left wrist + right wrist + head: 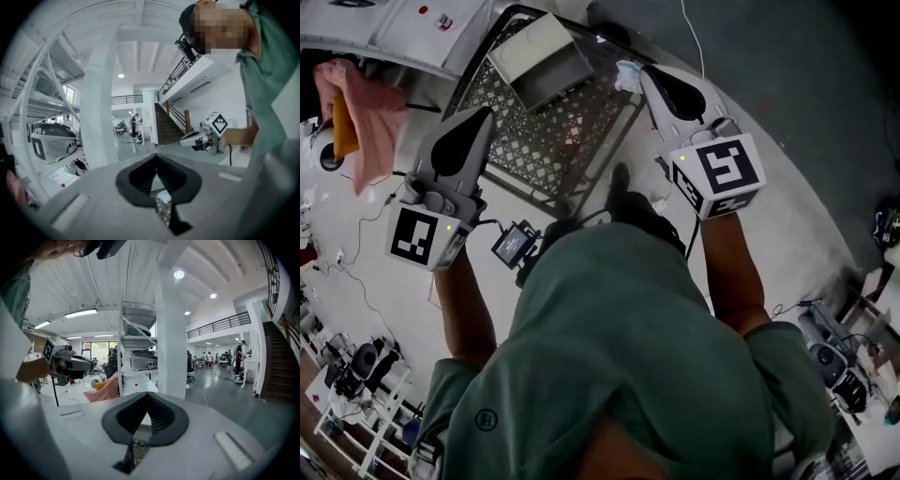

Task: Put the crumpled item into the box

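A pale open box (542,58) sits in a black wire-mesh cart (534,155) on the floor. A small white-and-blue crumpled item (628,77) lies at the cart's right edge, right beside the tip of my right gripper (645,71); whether they touch I cannot tell. The right gripper's own view (148,394) shows its jaws meeting at the tips with nothing between them. My left gripper (486,112) hangs over the cart's left side, jaws together and empty (156,157). Under them a scrap of the crumpled item (164,196) and the mesh (163,212) show.
A pink cloth (366,112) hangs from a white rack (394,28) at the far left. A white pillar (171,333) stands ahead of both grippers. A small screen device (516,242) hangs at the person's waist, and cables trail over the floor.
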Demonstrator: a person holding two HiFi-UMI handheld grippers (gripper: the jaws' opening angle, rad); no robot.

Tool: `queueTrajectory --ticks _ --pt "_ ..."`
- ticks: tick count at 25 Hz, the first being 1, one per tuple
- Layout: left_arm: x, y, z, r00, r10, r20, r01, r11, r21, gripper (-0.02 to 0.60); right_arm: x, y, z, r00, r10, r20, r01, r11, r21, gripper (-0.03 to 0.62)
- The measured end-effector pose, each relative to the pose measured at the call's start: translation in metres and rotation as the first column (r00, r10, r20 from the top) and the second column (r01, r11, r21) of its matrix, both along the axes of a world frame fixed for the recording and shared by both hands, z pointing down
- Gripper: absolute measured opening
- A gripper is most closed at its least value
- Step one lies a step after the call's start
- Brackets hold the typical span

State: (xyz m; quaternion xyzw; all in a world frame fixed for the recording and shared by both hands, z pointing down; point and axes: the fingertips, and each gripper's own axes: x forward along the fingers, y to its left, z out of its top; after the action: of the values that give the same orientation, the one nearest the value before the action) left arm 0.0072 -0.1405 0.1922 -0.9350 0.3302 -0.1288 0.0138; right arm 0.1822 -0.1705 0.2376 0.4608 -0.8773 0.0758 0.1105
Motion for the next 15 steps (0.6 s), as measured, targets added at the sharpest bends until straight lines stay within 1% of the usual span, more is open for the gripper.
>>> queueTrajectory --ticks 3,7,11,15 --pt "0.004 -0.006 0.007 0.999 -0.035 0.012 0.035 0.999 -0.016 0.003 0.005 -0.015 0.018 0.999 -0.034 -0.002 0.034 0.999 -0.025 0.006" --pt "-0.001 -0.014 0.015 0.998 -0.061 0.018 0.062 0.997 -0.037 0.003 0.004 -0.035 0.042 0.998 -0.057 -0.024 0.055 0.996 -0.068 0.006" --pt "-0.011 -0.018 0.033 0.998 -0.066 0.02 0.067 0.995 -0.075 0.003 0.003 -0.046 0.066 0.998 -0.048 -0.044 0.043 0.994 -0.105 0.008" --pt "-0.017 -0.031 0.055 0.999 -0.044 0.016 0.045 0.993 -0.112 0.003 -0.002 -0.063 0.104 0.996 -0.032 -0.078 0.02 0.987 -0.16 0.021"
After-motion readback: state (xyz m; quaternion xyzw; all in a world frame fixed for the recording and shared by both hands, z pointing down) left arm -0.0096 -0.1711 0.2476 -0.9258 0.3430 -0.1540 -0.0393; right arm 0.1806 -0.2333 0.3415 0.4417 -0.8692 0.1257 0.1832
